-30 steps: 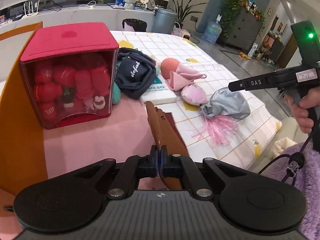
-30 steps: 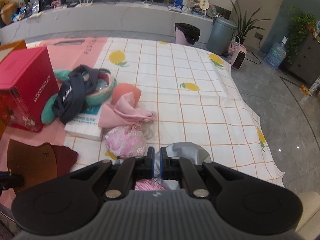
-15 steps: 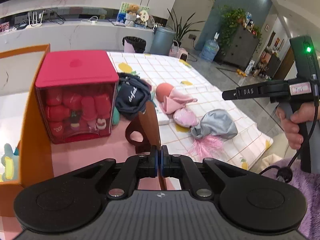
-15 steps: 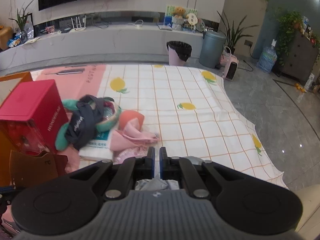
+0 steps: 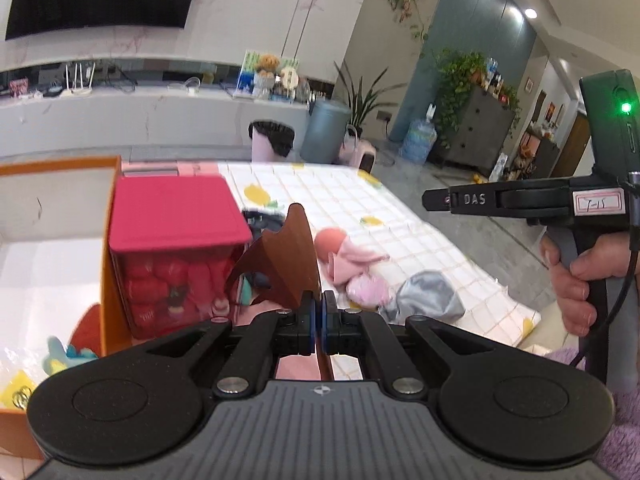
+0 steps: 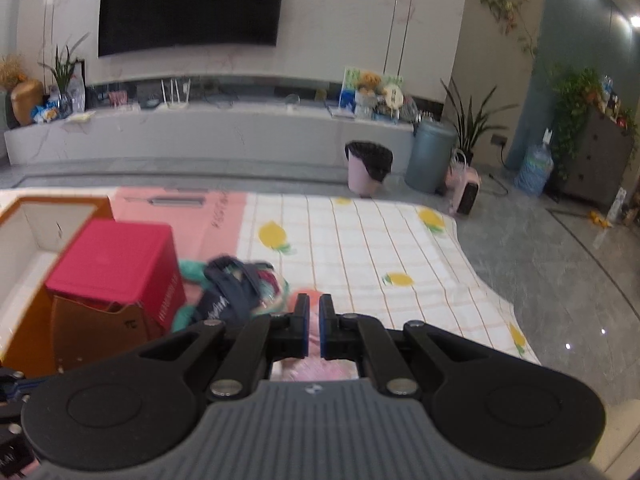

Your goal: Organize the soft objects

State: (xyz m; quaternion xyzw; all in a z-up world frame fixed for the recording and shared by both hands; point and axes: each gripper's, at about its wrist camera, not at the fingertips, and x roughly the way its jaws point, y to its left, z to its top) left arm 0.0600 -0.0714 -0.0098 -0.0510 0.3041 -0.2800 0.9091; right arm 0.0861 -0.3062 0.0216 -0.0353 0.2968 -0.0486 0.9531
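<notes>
My left gripper (image 5: 319, 328) is shut on a brown leather pouch (image 5: 290, 256) and holds it up in the air beside the red box (image 5: 176, 248); the pouch also shows in the right wrist view (image 6: 100, 328). My right gripper (image 6: 314, 330) is shut and empty, raised above the mat; it also shows in the left wrist view (image 5: 436, 200). On the checked mat (image 6: 360, 248) lie a navy cap (image 6: 228, 292), a pink cloth with a peach ball (image 5: 344, 252), a pink pouch (image 5: 366, 290) and a silver cloth (image 5: 428, 300).
An orange box (image 5: 52, 240) with a white inside stands left of the red box and holds small toys (image 5: 64, 354). A bin (image 6: 368, 168) and a grey can (image 6: 430, 156) stand on the floor beyond the mat.
My left gripper has lifted the brown pouch off the mat and raised it. My right gripper has also risen and pulled back from the silver cloth.
</notes>
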